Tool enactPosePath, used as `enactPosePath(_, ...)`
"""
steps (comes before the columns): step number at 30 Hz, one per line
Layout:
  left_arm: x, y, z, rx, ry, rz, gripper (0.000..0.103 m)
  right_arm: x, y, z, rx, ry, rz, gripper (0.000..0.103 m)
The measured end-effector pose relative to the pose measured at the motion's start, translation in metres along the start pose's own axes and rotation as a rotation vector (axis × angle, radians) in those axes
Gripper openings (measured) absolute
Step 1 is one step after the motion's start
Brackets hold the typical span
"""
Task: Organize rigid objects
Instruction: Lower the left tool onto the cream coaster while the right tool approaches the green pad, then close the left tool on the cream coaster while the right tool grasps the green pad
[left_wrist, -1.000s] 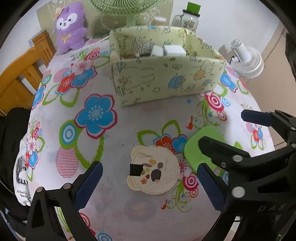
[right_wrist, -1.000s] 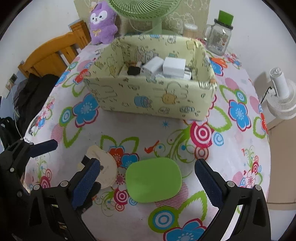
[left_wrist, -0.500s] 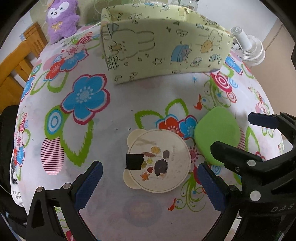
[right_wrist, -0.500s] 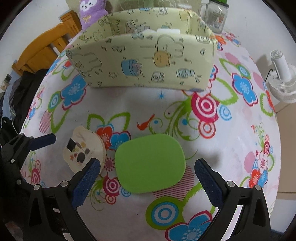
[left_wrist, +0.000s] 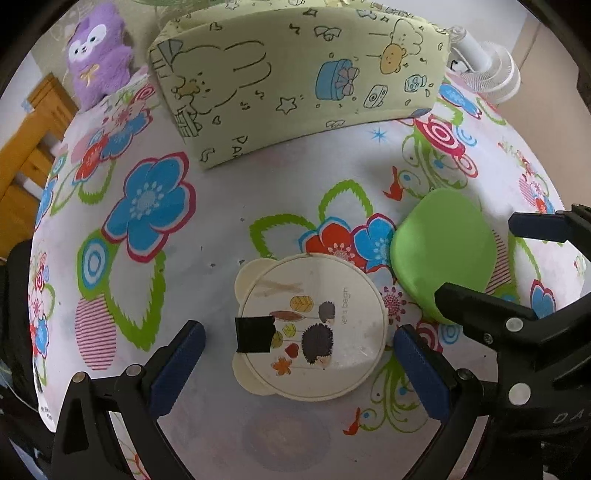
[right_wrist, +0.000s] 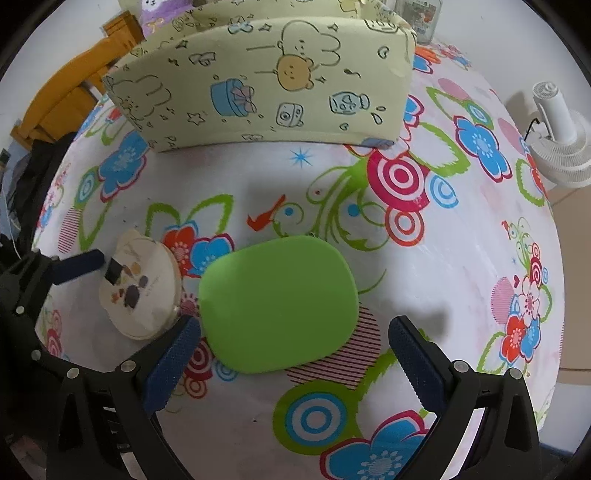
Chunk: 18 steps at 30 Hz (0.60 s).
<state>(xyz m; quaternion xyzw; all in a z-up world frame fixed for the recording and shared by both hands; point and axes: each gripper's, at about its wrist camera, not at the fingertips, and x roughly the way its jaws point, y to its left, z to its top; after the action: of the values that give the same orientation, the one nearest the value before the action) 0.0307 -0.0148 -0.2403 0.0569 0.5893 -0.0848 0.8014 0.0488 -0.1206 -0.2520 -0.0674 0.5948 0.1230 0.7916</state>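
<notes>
Your left gripper (left_wrist: 295, 354) has its jaws spread wide on both sides of the round cream lid (left_wrist: 310, 326), which lies flat on the tabletop (left_wrist: 229, 206) at about 6 o'clock in the left wrist view. Your right gripper (right_wrist: 291, 349) also has its jaws spread, with the green oval case (right_wrist: 279, 302) lying flat between them, near 6 o'clock of the right wrist view. Both things are close together, the case just beside the lid at its 3 o'clock side.

To do this step well, I think you should lower each gripper until the pads (left_wrist: 179, 360) are level with the rim, not above it, because both things are low and flat. Center the lid between the pads before you close (the small ears at its 9 o'clock side may turn it). Close slowly and keep the two grippers apart, since they are crowded here. The patterned storage box (left_wrist: 295, 77) waits at 12 o'clock; it is probably the place for both.
</notes>
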Motion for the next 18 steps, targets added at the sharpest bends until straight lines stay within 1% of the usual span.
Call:
enactPosePath(1,0.000,0.001,0.000,-0.003,-0.004,0.001,0.101,0.000,0.000,0.000,0.001,0.001,0.005,0.103)
enactPosePath(4,-0.001,-0.001,0.001,0.004,-0.013,-0.002,0.094,0.000,-0.001,-0.001,-0.005,0.001,0.030,0.103)
enactPosePath(5,-0.003,0.000,0.002,0.012,-0.013,-0.007,0.089,0.001,0.001,0.001,-0.017,0.001,0.031,0.103)
enactPosePath(6,-0.004,-0.001,0.003,0.017,-0.015,-0.009,0.082,0.001,-0.001,0.001,-0.024,0.000,0.030,0.103)
enactPosePath(7,-0.006,-0.003,0.004,0.021,-0.017,-0.011,0.080,0.002,0.000,0.002,-0.032,-0.001,0.027,0.103)
enactPosePath(9,-0.006,-0.002,0.005,0.027,-0.013,-0.024,0.079,0.002,0.004,0.005,-0.046,0.001,0.030,0.103)
enactPosePath(17,-0.008,0.007,0.002,0.034,-0.006,-0.027,0.079,0.014,0.016,0.011,-0.104,0.027,0.006,0.103)
enactPosePath(18,-0.011,0.013,-0.005,0.035,-0.005,-0.026,0.079,0.016,0.017,0.011,-0.108,0.030,0.006,0.103)
